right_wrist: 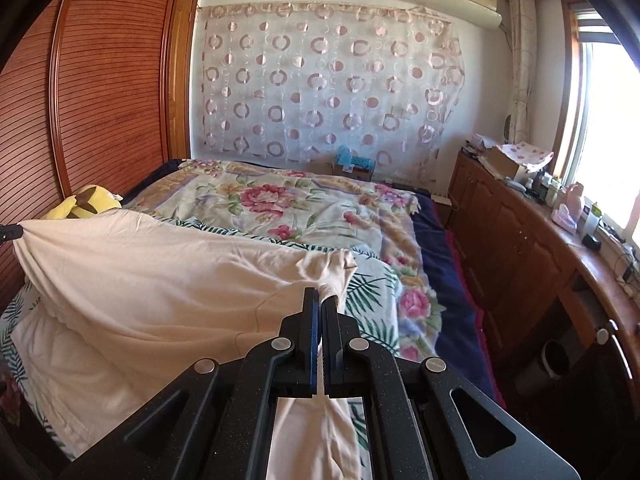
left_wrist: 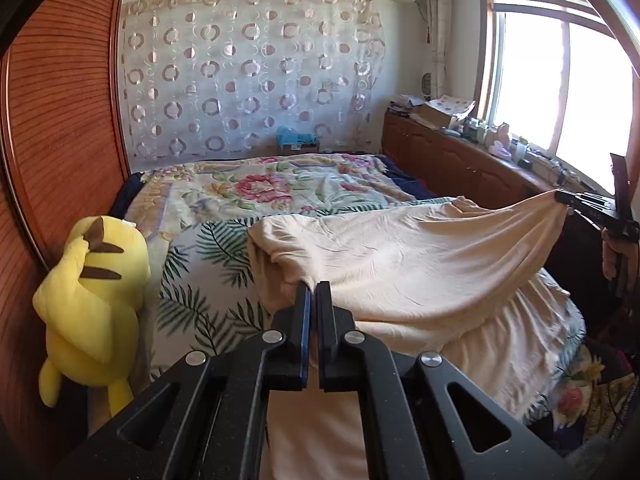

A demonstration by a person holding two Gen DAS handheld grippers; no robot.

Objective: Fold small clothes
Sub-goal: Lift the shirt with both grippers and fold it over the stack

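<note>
A cream garment hangs stretched between my two grippers above the bed; its lower part drapes onto the bed near the front edge. My left gripper is shut on one edge of the garment. My right gripper is shut on the opposite edge of the garment. In the left wrist view the right gripper shows at the far right, pinching the cloth. In the right wrist view the left gripper's tip shows at the far left edge.
A yellow plush toy leans against the wooden wardrobe at the bed's left side. A floral blanket covers the far bed. A wooden cabinet with clutter runs under the window at right. A patterned curtain hangs behind.
</note>
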